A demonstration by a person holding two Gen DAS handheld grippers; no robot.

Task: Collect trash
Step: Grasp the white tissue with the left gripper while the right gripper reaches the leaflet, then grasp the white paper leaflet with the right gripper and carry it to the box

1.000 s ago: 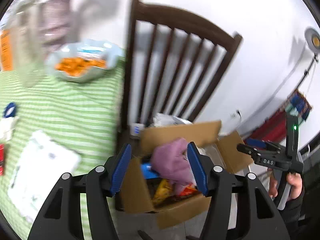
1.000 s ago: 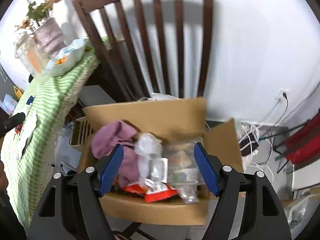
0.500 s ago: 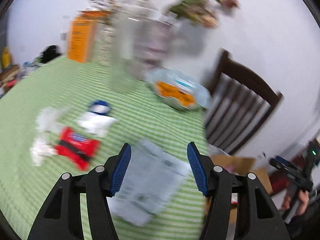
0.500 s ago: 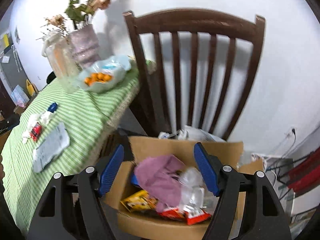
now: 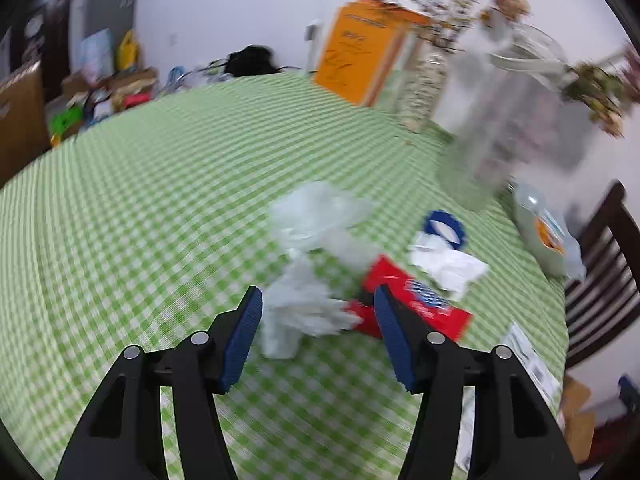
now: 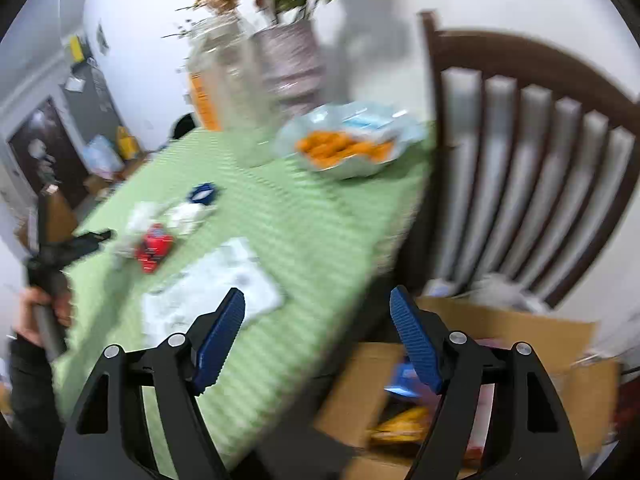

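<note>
Green-checked tablecloth (image 5: 152, 184) fills the left wrist view, blurred. Listed on it: crumpled clear plastic (image 5: 316, 216) and a second wad (image 5: 296, 316) seen between the tips of the left gripper (image 5: 318, 330), whose jaws stand apart and empty above the cloth; a red wrapper (image 5: 416, 304) just right of the wad; white crumpled paper (image 5: 444, 260); a blue ring-shaped lid (image 5: 444, 226) touching it; a flat printed packet (image 5: 528, 356) cut off at the right edge. Behind: orange box (image 5: 368, 48), glass jar (image 5: 496, 120), both smeared. Right wrist view: same table edge, a chair (image 6: 532, 152), a bowl of orange snacks (image 6: 348, 144), and below the table a cardboard box (image 6: 500, 340) already holding wrappers, its contents hard to name. Right gripper (image 6: 316, 340) has jaws apart, nothing between them, hanging over the table edge. A hand (image 6: 40, 308) at the left holds the other tool. Progress, as judged: some trash is boxed; five or so pieces remain on the cloth. Box interior partly hidden by the fingers.
</note>
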